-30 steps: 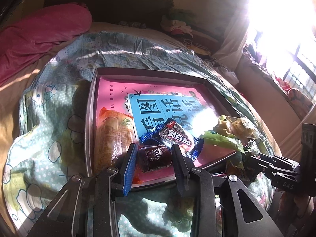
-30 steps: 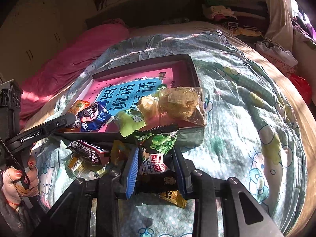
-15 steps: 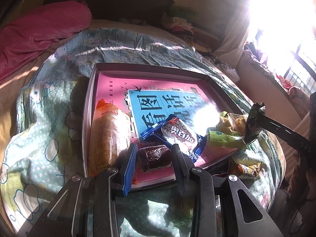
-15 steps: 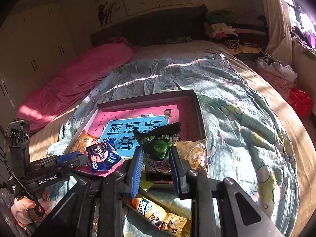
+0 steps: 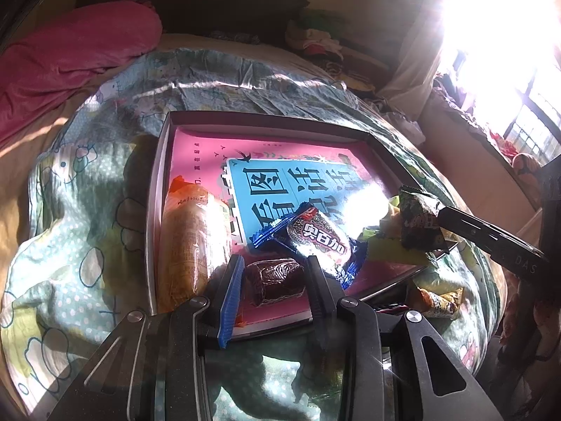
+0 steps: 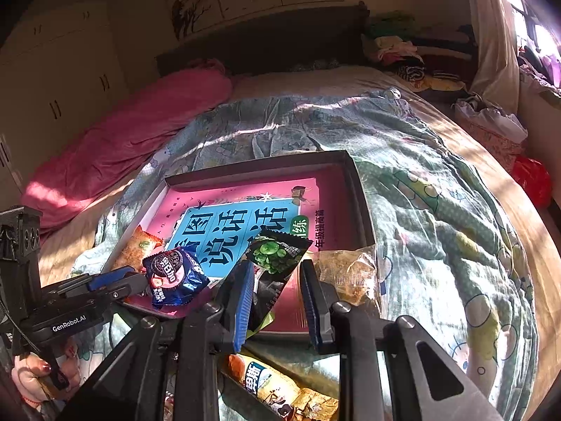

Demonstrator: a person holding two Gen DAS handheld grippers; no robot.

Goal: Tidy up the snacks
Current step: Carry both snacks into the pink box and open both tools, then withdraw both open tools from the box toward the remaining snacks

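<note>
A dark shallow tray [image 5: 266, 115] lies on the bed with a pink and blue book inside. In the left wrist view my left gripper [image 5: 275, 293] is shut on a dark brown wrapped snack [image 5: 275, 280] low over the tray's near edge. Beside it lie a long orange packet [image 5: 193, 242] and a blue cookie packet [image 5: 315, 238]. My right gripper [image 6: 277, 298] is shut on a black and green pea packet [image 6: 277, 256], held above the tray's [image 6: 259, 165] near right part. A clear bag of yellow snacks [image 6: 347, 273] rests on the tray's right corner.
Several loose snack packets [image 6: 266, 382] lie on the patterned bed cover [image 6: 438, 210] in front of the tray. A pink duvet [image 5: 70, 52] is heaped at the far left. A person's hand [image 6: 31, 375] grips the left handle. Clothes pile up by the bright window.
My right gripper closed on the pea packet, lifted it off the loose pile and carried it up over the tray's near edge. The left gripper and its brown snack stayed put.
</note>
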